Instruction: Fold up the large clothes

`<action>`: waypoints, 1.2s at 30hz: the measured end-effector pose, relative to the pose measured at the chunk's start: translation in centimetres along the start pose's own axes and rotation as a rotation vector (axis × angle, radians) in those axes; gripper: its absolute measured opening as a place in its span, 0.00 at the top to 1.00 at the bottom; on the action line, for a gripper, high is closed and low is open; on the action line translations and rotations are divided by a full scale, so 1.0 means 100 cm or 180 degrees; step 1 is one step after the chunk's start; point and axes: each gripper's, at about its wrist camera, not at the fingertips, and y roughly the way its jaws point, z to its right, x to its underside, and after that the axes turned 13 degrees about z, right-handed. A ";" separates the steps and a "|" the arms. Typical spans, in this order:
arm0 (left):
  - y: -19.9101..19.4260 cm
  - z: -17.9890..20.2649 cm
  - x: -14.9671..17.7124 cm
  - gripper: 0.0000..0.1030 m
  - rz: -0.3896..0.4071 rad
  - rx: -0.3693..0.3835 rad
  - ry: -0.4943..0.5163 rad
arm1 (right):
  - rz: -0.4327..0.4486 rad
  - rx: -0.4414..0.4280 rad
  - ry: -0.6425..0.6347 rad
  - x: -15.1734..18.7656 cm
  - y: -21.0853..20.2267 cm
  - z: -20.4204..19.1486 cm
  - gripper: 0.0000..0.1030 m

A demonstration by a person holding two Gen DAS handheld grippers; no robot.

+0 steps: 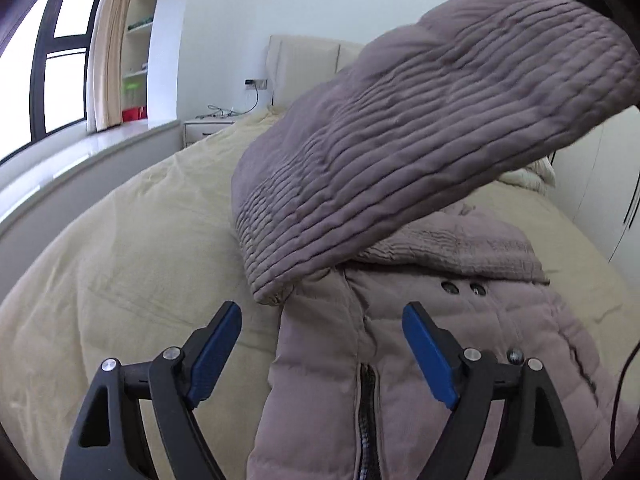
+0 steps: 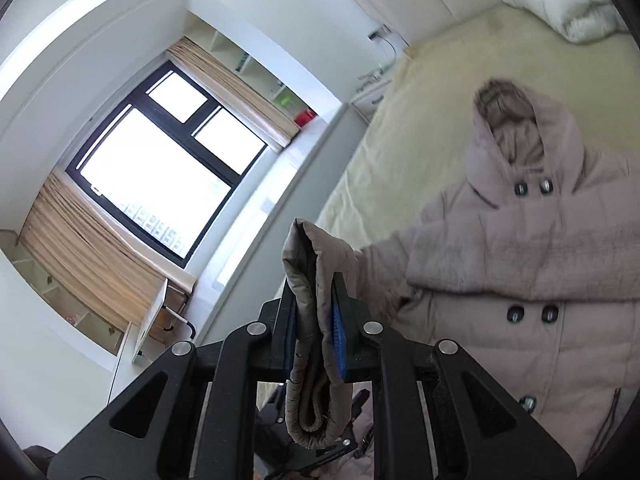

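Coat [image 1: 420, 360] lies face-up on the bed [image 1: 120, 260] just ahead of your left hand-held gripper [image 1: 322, 320], whose fingers stand apart and empty, while your right hand-held gripper [image 2: 316, 312] is clamped on the sleeve cuff [image 2: 312, 280], lifted off the coat body.

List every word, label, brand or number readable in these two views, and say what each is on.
None can be read.
The coat shows only plain buttons and a zipper: no tag or logo in view.
The shelf items by the window are too small and blurred to read.
The wall socket bears no legible marking.
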 end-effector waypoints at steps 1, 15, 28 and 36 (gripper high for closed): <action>0.011 0.001 -0.005 0.18 -0.0005 -0.0007 -0.0026 | 0.0071 -0.0032 -0.0057 -0.014 -0.003 -0.011 0.86; 0.153 -0.017 -0.019 0.68 -0.0472 -0.0286 -0.0202 | 0.0703 0.0058 -0.0060 -0.128 -0.039 0.018 0.87; 0.175 -0.018 0.006 0.69 -0.0664 -0.0503 0.0466 | 0.0667 0.1304 0.1133 -0.069 -0.009 0.329 0.88; 0.140 -0.014 0.012 0.44 -0.0786 -0.0548 0.0938 | 0.0743 0.1349 0.1438 -0.029 -0.007 0.403 0.88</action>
